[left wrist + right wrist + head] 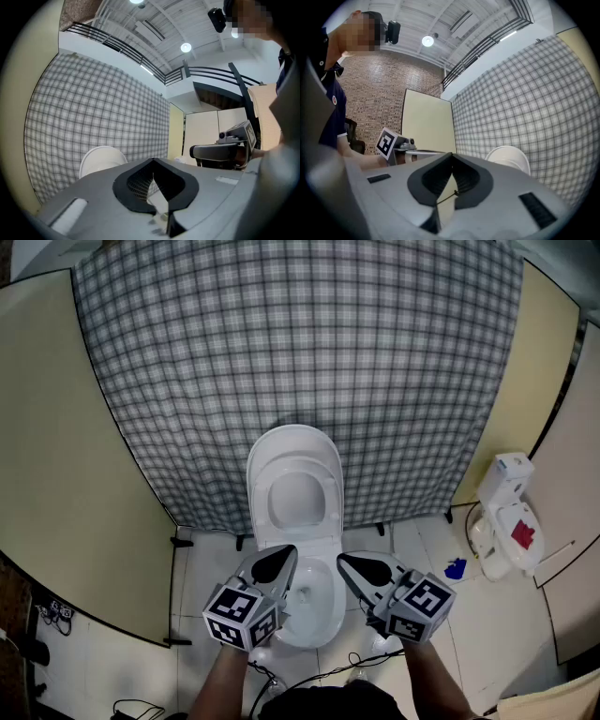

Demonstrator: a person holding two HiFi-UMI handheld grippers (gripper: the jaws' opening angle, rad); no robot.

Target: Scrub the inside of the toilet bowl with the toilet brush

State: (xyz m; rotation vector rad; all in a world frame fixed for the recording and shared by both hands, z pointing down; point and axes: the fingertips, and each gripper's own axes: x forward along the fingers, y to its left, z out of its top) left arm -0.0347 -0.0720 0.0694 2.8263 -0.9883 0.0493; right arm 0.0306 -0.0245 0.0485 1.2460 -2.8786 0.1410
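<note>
- The light is bright and even. A ceiling lamp (186, 47) burns to a white spot in my left gripper view, and another does in the right.
- The white toilet (295, 512) is nearly washed out, with faint shadows beside it.
- All views bow hard at the edges, and both gripper views darken at the corners.
- My left gripper (153, 161) blurs near the lens.

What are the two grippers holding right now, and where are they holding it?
Nothing. The left gripper and the right gripper are both shut and empty, side by side near the toilet.
</note>
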